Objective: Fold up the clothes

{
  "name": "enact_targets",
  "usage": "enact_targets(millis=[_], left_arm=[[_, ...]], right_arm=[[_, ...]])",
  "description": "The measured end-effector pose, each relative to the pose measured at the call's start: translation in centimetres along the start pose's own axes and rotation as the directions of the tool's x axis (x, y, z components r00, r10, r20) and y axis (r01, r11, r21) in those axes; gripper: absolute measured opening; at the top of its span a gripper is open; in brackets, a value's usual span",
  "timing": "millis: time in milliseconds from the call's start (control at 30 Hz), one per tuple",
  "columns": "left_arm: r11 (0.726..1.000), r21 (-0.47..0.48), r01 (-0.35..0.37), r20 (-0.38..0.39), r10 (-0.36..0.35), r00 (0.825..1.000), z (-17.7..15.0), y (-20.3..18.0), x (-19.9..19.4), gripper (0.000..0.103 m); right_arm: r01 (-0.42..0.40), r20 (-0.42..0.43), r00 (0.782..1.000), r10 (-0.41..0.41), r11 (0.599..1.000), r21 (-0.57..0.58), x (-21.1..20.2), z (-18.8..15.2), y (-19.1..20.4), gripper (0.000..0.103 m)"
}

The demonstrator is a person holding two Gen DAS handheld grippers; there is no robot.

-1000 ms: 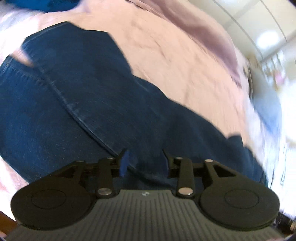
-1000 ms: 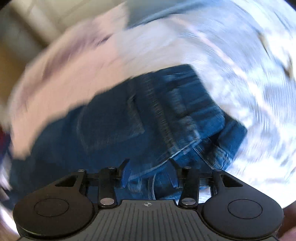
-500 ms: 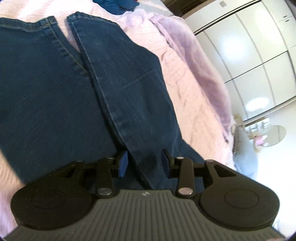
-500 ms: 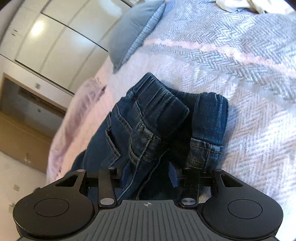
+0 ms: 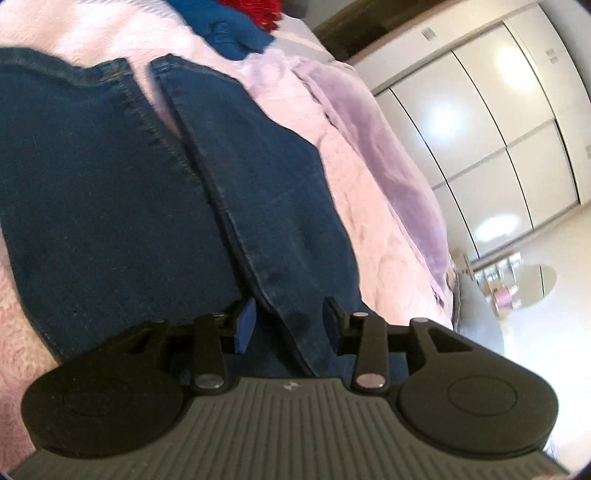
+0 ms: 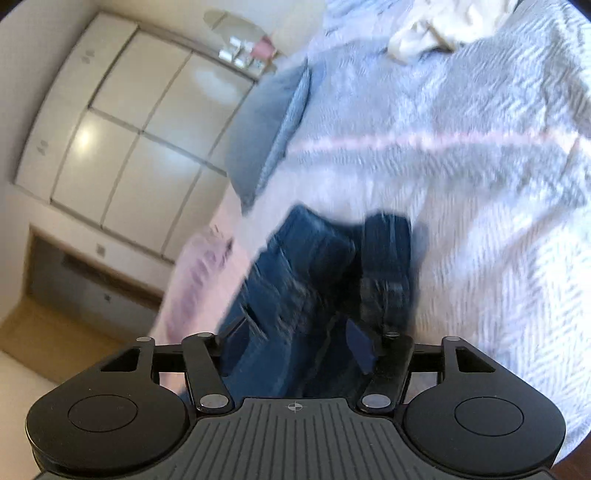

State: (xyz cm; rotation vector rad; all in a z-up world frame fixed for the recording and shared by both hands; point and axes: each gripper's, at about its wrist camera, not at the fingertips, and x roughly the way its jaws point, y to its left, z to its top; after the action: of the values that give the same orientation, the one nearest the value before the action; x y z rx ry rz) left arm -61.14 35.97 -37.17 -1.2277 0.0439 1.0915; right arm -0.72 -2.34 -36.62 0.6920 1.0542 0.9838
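Dark blue jeans (image 5: 110, 221) lie spread on the pink bed cover (image 5: 369, 192), both legs running away from me with a narrow gap between them. My left gripper (image 5: 290, 325) sits low at the inner edge of the right leg, with denim filling the space between its pads; it looks shut on that fabric. In the right wrist view the bunched waist end of the jeans (image 6: 314, 266) rests on a grey-white herringbone blanket (image 6: 461, 221). My right gripper (image 6: 297, 338) has its jaws opening, the denim lying loose between them without the pads pressing on it.
A purple blanket (image 5: 388, 166) runs along the bed's far side. Beyond the hems lie a blue garment (image 5: 229, 33) and a red item (image 5: 255, 9). A blue-grey pillow (image 6: 266, 129) and a white cloth (image 6: 436, 26) lie on the herringbone blanket. White wardrobe doors (image 6: 129, 129) stand behind.
The right jaws have spread apart off the jeans' waist, and that view has rolled. The left gripper has sunk closer to the jeans, its jaws standing as before.
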Motion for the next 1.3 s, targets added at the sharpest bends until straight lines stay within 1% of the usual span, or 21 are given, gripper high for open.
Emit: enact_targets(millis=[233,267,300,333,367,400,467,533,567,600,667,733,800,867,967,1000,1033,1100,1133,1200,1300], left_arm=[[1.0,0.01,-0.02,0.011,0.02,1.0,1.2,-0.5,2.3,0.033],[0.999,0.023,-0.026,0.009,0.026,1.0,1.6,-0.4,2.6,0.031],[0.998,0.051,-0.04,0.01,0.04,0.999,1.8,-0.7,2.9,0.015],[0.995,0.08,-0.053,0.015,0.052,0.999,2.0,-1.0,2.9,0.008],[0.991,0.116,-0.06,0.041,0.055,0.998,2.1,-1.5,2.1,0.008],[0.986,0.152,-0.067,0.068,0.057,0.996,2.1,-2.0,1.3,0.007],[0.969,0.237,-0.061,0.143,0.027,0.989,2.0,-3.4,-1.2,0.007],[0.932,0.361,-0.041,0.232,-0.047,0.972,1.0,-4.9,-4.7,0.007],[0.912,0.409,-0.037,0.259,-0.077,0.963,0.1,-5.1,-6.4,0.007],[0.895,0.443,-0.054,0.271,-0.077,0.959,-0.8,-5.0,-7.6,0.007],[0.865,0.488,-0.114,0.249,-0.013,0.968,-2.5,-3.6,-7.9,0.009],[0.866,0.469,-0.173,0.174,0.101,0.979,-3.4,-0.9,-5.7,0.009],[0.898,0.406,-0.173,0.148,0.122,0.981,-3.7,0.8,-4.6,0.009],[0.899,0.404,-0.171,0.181,0.105,0.978,-3.8,0.3,-5.4,0.009],[0.89,0.432,-0.143,0.237,0.041,0.971,-3.8,-0.7,-7.1,0.009],[0.886,0.441,-0.147,0.244,0.039,0.969,-3.7,-0.8,-7.1,0.009],[0.88,0.45,-0.152,0.249,0.04,0.968,-3.7,-0.7,-7.0,0.009],[0.869,0.459,-0.183,0.209,0.094,0.973,-4.3,0.2,-6.1,0.01],[0.88,0.436,-0.186,0.178,0.118,0.977,-4.9,0.8,-6.2,0.01],[0.901,0.402,-0.164,0.181,0.098,0.979,-5.1,1.3,-7.0,0.012],[0.921,0.367,-0.134,0.191,0.066,0.979,-4.5,1.6,-7.8,0.021]], right_arm=[[0.021,-0.048,0.999,-0.02,1.0,0.018,3.5,1.4,-0.6,0.063],[0.027,-0.052,0.998,-0.027,1.0,0.012,4.0,1.6,-0.6,0.056],[0.034,-0.056,0.998,-0.033,0.999,0.006,4.6,1.8,-0.5,0.027],[0.059,-0.058,0.997,-0.06,0.998,-0.017,4.9,2.0,-0.3,0.021],[0.09,-0.058,0.994,-0.092,0.995,-0.045,5.2,2.2,0.1,0.017],[0.088,-0.044,0.995,-0.092,0.993,-0.078,5.1,2.5,0.6,0.016],[0.03,-0.003,1.0,-0.03,0.992,-0.123,3.8,3.1,1.9,0.015],[-0.047,0.031,0.998,0.051,0.991,-0.129,1.9,3.7,2.5,0.015],[-0.061,0.045,0.997,0.068,0.99,-0.13,1.2,4.1,2.5,0.015],[-0.053,0.048,0.997,0.06,0.99,-0.13,0.5,4.2,2.3,0.015],[0.026,0.005,1.0,-0.025,0.986,-0.163,0.5,3.7,1.0,0.015],[0.13,-0.056,0.988,-0.143,0.973,-0.192,1.7,2.3,-1.1,0.015],[0.135,-0.052,0.988,-0.147,0.974,-0.184,1.8,1.6,-2.0,0.015],[0.109,-0.026,0.993,-0.116,0.976,-0.186,1.0,1.6,-1.6,0.015],[0.034,0.027,0.999,-0.028,0.967,-0.251,-1.0,2.2,0.5,0.015],[0.018,0.04,0.999,-0.007,0.965,-0.263,-1.7,2.2,1.1,0.015],[0.04,0.033,0.999,-0.033,0.964,-0.261,-1.8,1.9,0.7,0.015],[0.111,0.008,0.994,-0.113,0.962,-0.249,-1.4,1.3,-0.5,0.015],[0.139,-0.004,0.989,-0.145,0.962,-0.236,-1.0,0.9,-1.4,0.015],[0.192,-0.031,0.979,-0.202,0.96,-0.204,-0.1,0.2,-3.4,0.015],[0.181,-0.014,0.982,-0.187,0.965,-0.19,-0.5,0.0,-3.6,0.015]])
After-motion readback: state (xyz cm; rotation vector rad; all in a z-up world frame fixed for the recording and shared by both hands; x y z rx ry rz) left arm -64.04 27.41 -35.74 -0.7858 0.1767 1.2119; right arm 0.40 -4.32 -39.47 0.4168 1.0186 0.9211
